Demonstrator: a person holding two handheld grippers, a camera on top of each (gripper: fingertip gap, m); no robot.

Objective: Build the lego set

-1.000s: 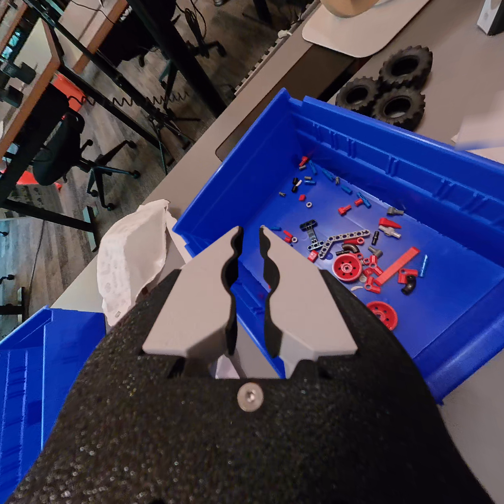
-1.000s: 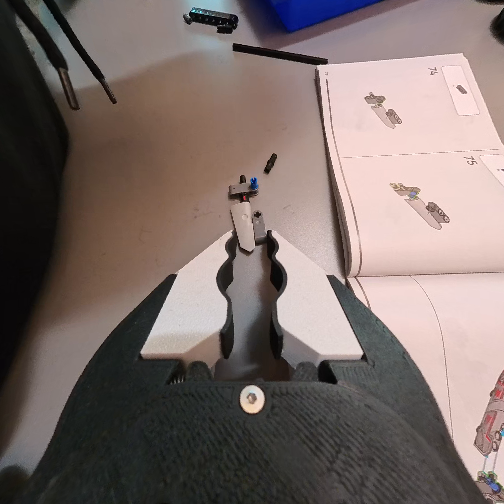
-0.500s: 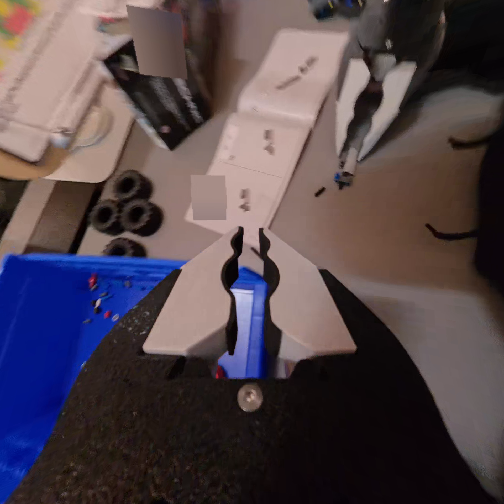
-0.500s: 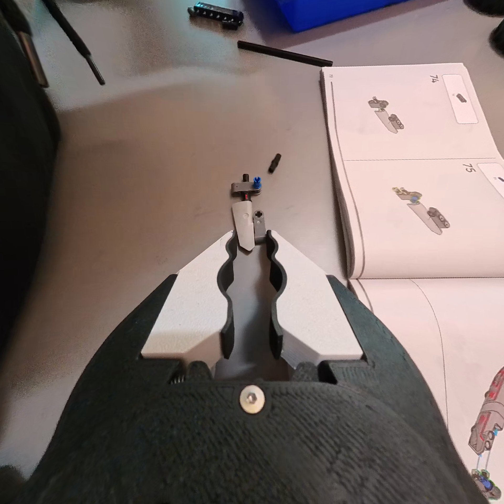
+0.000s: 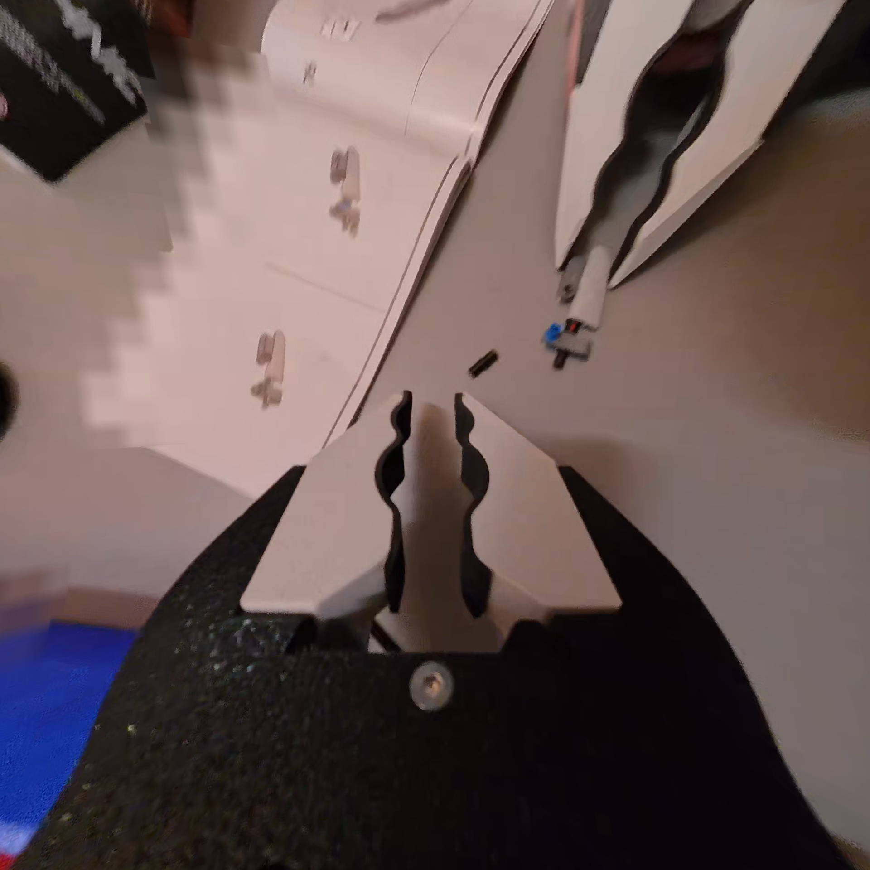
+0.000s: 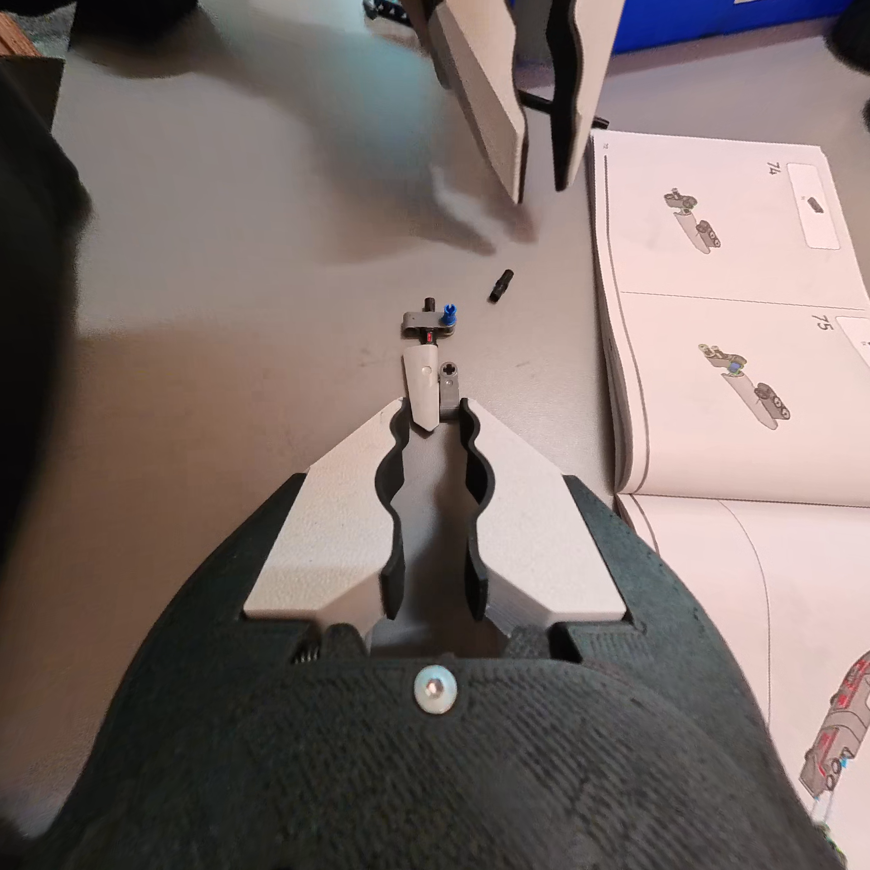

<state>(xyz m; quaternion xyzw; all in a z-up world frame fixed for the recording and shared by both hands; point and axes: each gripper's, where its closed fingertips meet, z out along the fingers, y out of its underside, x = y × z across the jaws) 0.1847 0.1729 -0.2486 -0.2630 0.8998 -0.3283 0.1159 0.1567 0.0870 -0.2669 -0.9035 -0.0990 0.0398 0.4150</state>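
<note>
My right gripper (image 6: 430, 405) is shut on a small lego assembly (image 6: 422, 386), a light grey panel beside a dark grey beam, held low over the table. A grey connector (image 6: 426, 324) with a blue pin and a black pin sits at its far end, apparently joined by a red axle. A loose black pin (image 6: 500, 285) lies on the table just beyond. My left gripper (image 5: 433, 398) is narrowly open and empty, with the black pin (image 5: 482, 363) just ahead of its tips. The right gripper (image 5: 586, 277) faces it. The left gripper (image 6: 539, 186) hangs above the pin.
An open instruction booklet (image 6: 729, 329) lies right of the assembly and shows in the left wrist view (image 5: 329, 235). A blue bin (image 6: 682, 28) stands at the back, also visible in the left wrist view (image 5: 47, 706). A black box (image 5: 56, 84) stands beyond the booklet.
My left gripper has swung away from above the blue parts bin and come over the table, close to the black pin and the right gripper. The right gripper has kept its hold, nearly still.
</note>
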